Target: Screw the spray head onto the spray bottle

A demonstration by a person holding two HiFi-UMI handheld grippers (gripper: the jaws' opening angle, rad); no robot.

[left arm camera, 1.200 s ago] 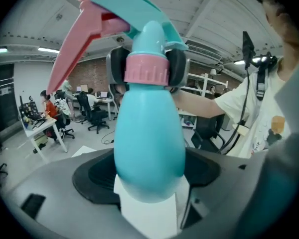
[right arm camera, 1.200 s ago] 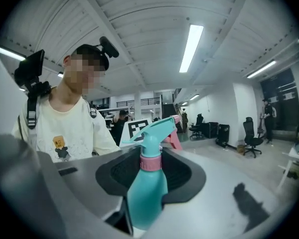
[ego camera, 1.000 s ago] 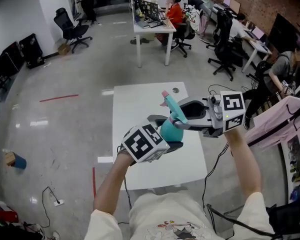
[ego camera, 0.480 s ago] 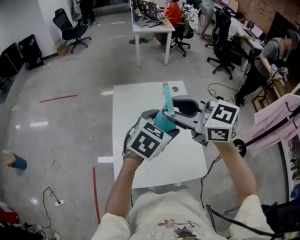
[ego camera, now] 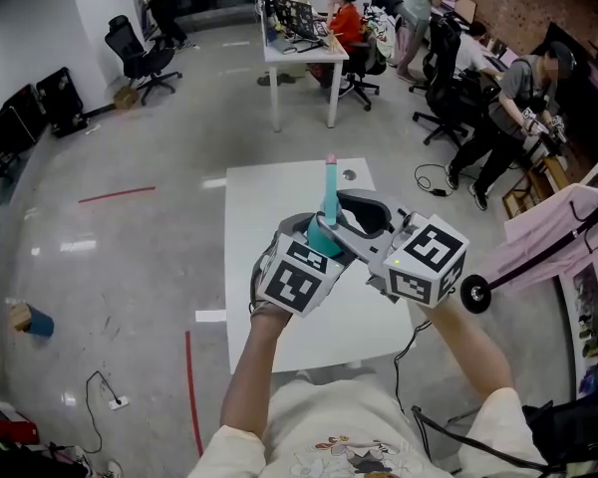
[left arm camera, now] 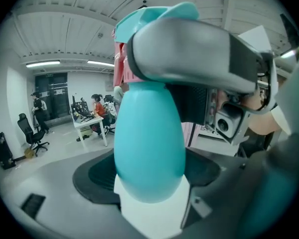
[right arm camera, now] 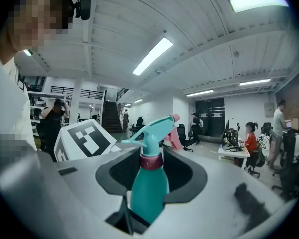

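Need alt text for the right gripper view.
A teal spray bottle, spray head and dark red collar on, stands gripped between the right gripper's grey jaws. A marker cube sits left, with an open office behind.

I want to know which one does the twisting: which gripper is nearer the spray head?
Right. The right gripper closes around the neck of the spray bottle, just below the spray head; the left gripper grips its teal body lower down.

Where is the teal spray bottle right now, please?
In the head view's centre, the teal spray bottle is held above the white table, clamped in the jaws of the left gripper and the right gripper.
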